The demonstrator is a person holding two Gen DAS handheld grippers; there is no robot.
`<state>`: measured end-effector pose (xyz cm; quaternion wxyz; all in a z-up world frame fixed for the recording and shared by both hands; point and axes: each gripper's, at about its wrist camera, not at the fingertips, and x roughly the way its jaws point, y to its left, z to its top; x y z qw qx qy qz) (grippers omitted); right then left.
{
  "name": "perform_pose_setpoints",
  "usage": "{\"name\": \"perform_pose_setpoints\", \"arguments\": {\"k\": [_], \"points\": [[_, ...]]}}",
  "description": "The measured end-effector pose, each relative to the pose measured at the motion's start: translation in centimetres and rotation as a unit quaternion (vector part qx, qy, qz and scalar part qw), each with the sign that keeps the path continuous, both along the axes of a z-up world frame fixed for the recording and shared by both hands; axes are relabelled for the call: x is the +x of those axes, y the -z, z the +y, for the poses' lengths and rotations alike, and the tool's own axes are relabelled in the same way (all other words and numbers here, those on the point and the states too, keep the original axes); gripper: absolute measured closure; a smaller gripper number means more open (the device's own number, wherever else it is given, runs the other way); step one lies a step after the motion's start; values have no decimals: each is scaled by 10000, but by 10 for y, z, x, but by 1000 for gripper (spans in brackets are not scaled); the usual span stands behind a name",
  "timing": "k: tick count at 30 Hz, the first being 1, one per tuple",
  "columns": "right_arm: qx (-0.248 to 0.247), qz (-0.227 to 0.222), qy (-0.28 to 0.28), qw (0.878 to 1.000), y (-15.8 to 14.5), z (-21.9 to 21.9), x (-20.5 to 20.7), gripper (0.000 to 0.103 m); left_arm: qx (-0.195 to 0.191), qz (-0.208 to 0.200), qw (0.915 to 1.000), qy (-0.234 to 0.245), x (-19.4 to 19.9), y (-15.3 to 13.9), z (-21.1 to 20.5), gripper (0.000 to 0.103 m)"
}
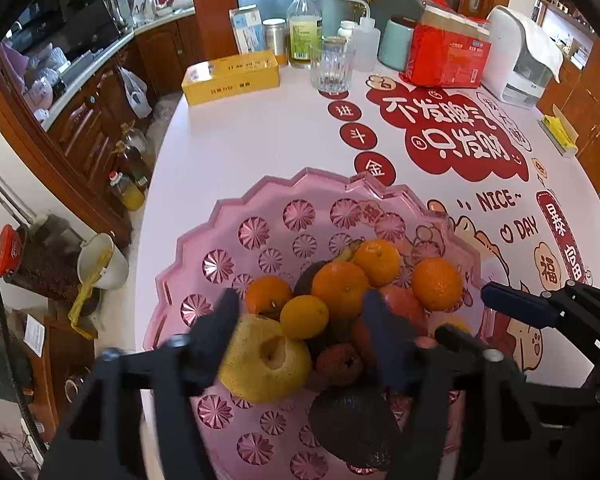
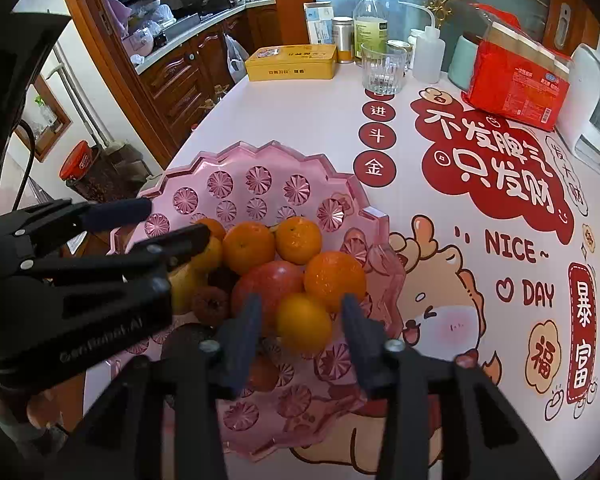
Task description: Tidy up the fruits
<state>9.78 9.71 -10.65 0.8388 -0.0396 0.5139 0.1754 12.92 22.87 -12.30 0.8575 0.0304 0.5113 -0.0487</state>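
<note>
We hold both grippers over a pink faceted bowl (image 1: 228, 224) piled with fruit, which sits on the near part of the surface (image 1: 228, 136). The fruit heap holds several mandarins (image 1: 340, 288), a smaller yellow citrus (image 2: 303, 322), a red apple (image 2: 268, 284), a pale yellow pear (image 1: 264, 356) with a dent in its skin, a dark avocado (image 1: 350, 424) and a small wrinkled reddish fruit (image 1: 338, 362).

Our left gripper (image 1: 300, 320) stands with its jaws apart; the pear and a small yellow citrus lie between them, and the pads do not press on either. Our right gripper (image 2: 300, 326) also has its jaws apart, with the yellow citrus between them and a gap on each side of it.

The surface is white with a printed red and cream design, Chinese characters and the words NICE DAY. At its far end stand a yellow tin (image 1: 231, 77), a ribbed glass (image 1: 331, 66), a clear bottle (image 1: 303, 26), a white squeeze bottle (image 2: 428, 54), a teal mug (image 1: 396, 44), a red package (image 1: 448, 54) and a white appliance (image 1: 518, 54). Beyond, we see brown wooden cabinets (image 1: 96, 120) under a kitchen counter, and oil bottles (image 1: 130, 168) on the floor.
</note>
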Motion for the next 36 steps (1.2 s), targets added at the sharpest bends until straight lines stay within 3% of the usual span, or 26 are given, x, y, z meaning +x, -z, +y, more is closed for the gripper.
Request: {"name": "perform_pose_setpoints", "arguments": {"k": [3,7,16,36], "points": [[49,-43,-15,10000,-3,0,-3,47,23,-52,10000,17,-2,-3,-2,27],[14,-89,-52,9999,-5,1,-8,47,20,-59,10000,20,-6,-6,-2,15],[31,-167,-24,9999,-13,-5,-20,47,-103,-65,9998,-124,-20,-17,2,5],[118,-124,351,9992,-19,-73,-60,47,-234,-161,9996,-48,-76,-33,-51,1]]}}
